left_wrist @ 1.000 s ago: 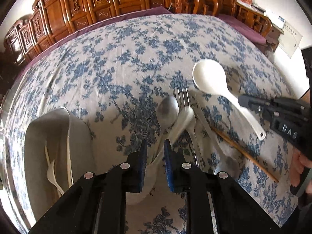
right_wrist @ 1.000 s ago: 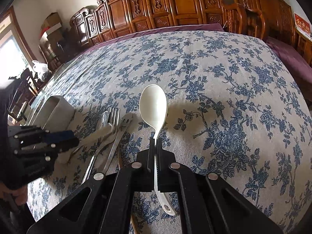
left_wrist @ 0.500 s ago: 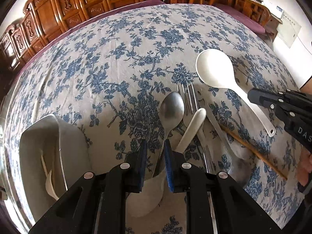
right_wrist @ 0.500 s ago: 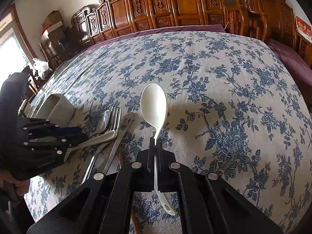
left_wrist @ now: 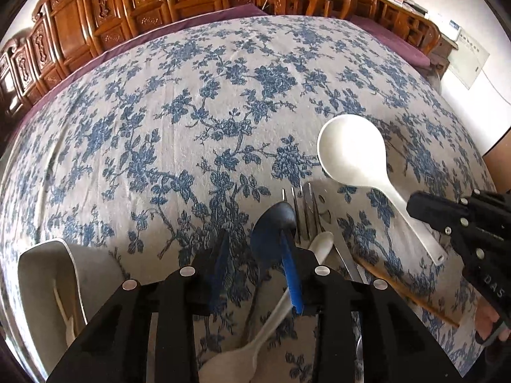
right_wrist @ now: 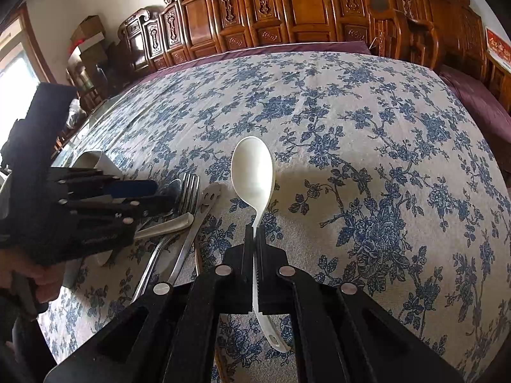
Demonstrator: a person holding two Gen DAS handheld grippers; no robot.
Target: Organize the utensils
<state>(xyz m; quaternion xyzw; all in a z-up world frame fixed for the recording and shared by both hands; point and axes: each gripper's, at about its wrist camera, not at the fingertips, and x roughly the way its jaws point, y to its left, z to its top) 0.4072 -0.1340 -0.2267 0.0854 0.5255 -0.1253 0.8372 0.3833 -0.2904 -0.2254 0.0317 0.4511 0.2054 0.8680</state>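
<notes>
Left wrist view: my left tool [left_wrist: 255,266] has its jaws apart, having just opened wider, straddling the metal spoon [left_wrist: 271,226] and the small white spoon [left_wrist: 271,316] without gripping either. My right tool [right_wrist: 255,233] is clamped on the handle of the large white ladle [right_wrist: 254,172], its bowl held just above the counter [right_wrist: 367,127]. The holder [left_wrist: 48,274] at the left has only a pale utensil or two inside, I judge. Fork [right_wrist: 188,191], knife [right_wrist: 207,199] and chopstick [left_wrist: 405,290] lie unsorted, so most work remains.
</notes>
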